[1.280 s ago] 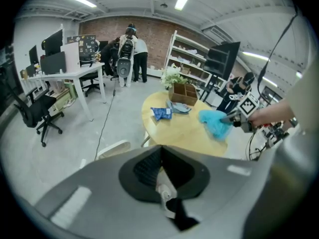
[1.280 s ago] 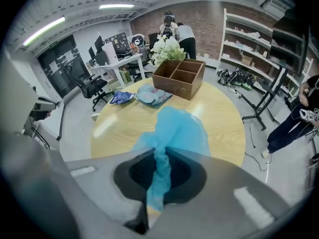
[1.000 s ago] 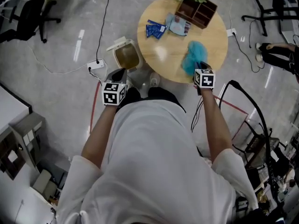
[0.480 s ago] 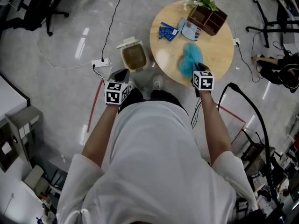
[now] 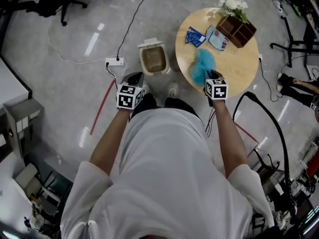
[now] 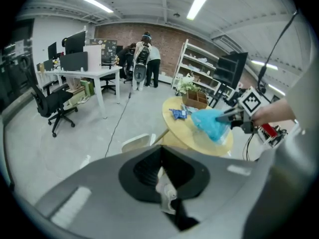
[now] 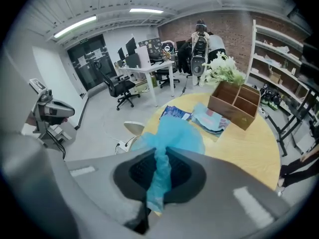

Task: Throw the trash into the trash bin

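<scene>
My right gripper is shut on a crumpled blue plastic bag and holds it over the near left edge of the round wooden table. In the right gripper view the bag bulges out beyond the jaws. The beige trash bin stands on the floor just left of the table with its lid up. My left gripper hovers over the floor in front of the bin. Its jaws are shut on a small white scrap.
On the table lie two blue packets, a wooden divided box and white flowers. A power strip and cables cross the floor left of the bin. Office chairs, desks and people are farther off.
The blue bag in my right gripper has travelled from over the table's middle to its edge nearer the bin. My left gripper has shifted along too, and both stay shut.
</scene>
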The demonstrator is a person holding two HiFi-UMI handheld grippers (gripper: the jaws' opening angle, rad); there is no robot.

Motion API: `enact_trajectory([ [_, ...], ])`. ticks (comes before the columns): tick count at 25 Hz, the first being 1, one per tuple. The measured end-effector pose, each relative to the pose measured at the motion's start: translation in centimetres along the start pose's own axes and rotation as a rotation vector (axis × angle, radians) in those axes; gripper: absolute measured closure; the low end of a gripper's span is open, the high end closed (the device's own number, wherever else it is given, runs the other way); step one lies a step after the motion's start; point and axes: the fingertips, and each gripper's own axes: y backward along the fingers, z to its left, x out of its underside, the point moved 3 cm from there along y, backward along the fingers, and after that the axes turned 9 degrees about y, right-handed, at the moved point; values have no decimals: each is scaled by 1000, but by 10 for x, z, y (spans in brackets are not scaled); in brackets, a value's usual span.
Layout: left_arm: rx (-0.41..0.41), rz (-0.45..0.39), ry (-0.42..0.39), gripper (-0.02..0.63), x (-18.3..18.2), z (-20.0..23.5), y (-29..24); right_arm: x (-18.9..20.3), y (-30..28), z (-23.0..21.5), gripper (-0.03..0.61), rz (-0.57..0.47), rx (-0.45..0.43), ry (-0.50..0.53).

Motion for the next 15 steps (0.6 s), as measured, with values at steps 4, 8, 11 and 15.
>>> enact_trajectory([
  [4, -14, -9, 28, 610, 7, 12, 9, -13, -9, 24, 574, 1, -42, 50],
  [8, -32, -19, 61, 609, 16, 25, 17, -24, -18, 46, 574, 8, -79, 101],
  [11, -41, -13, 89, 609, 24, 34, 23, -33, -24, 62, 574, 11, -105, 133],
  [15, -55, -11, 119, 610, 36, 48, 32, -42, -31, 85, 574, 15, -134, 169],
])
